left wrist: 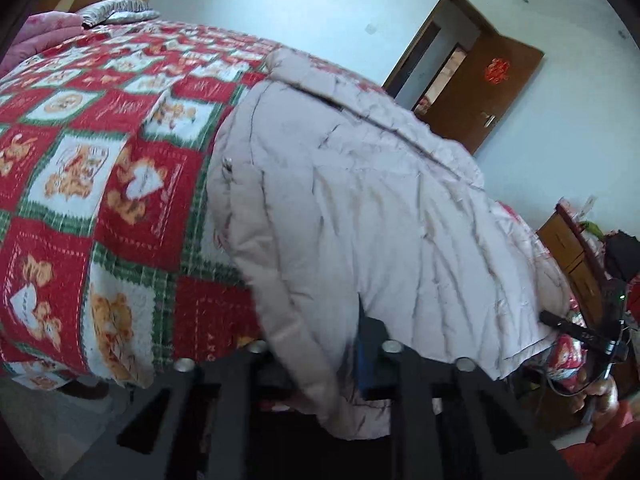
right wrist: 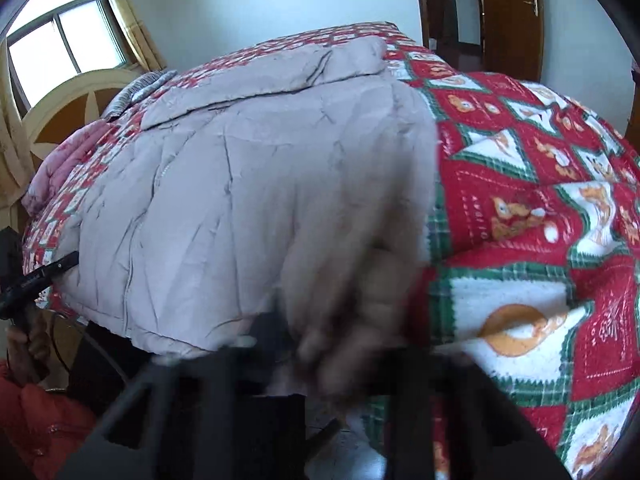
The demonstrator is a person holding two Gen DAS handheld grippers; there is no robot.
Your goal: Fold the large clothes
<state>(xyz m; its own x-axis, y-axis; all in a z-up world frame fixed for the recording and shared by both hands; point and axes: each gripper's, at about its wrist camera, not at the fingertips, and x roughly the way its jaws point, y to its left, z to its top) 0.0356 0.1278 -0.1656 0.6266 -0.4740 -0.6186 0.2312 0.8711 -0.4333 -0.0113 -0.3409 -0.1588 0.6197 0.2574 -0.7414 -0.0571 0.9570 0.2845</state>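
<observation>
A pale beige padded jacket (left wrist: 380,208) lies spread on the bed, front down toward me, its collar at the far end. One sleeve (left wrist: 292,280) hangs over the bed's near edge, and my left gripper (left wrist: 320,364) is shut on it close to the cuff. In the right wrist view the same jacket (right wrist: 240,184) fills the middle. Its other sleeve (right wrist: 360,264) runs down into my right gripper (right wrist: 332,356), which is blurred and shut on the cuff end. Each gripper also shows at the jacket's hem in the other's view: right gripper (left wrist: 576,330), left gripper (right wrist: 44,276).
A red, green and white patchwork quilt (left wrist: 100,184) covers the bed. A pink blanket (left wrist: 44,32) and a pillow (left wrist: 116,10) lie by the headboard (right wrist: 68,108) under a window (right wrist: 60,44). A brown door (left wrist: 484,88) stands open; a wooden cabinet (left wrist: 572,256) stands beside the bed. A red sleeve (right wrist: 36,420) shows.
</observation>
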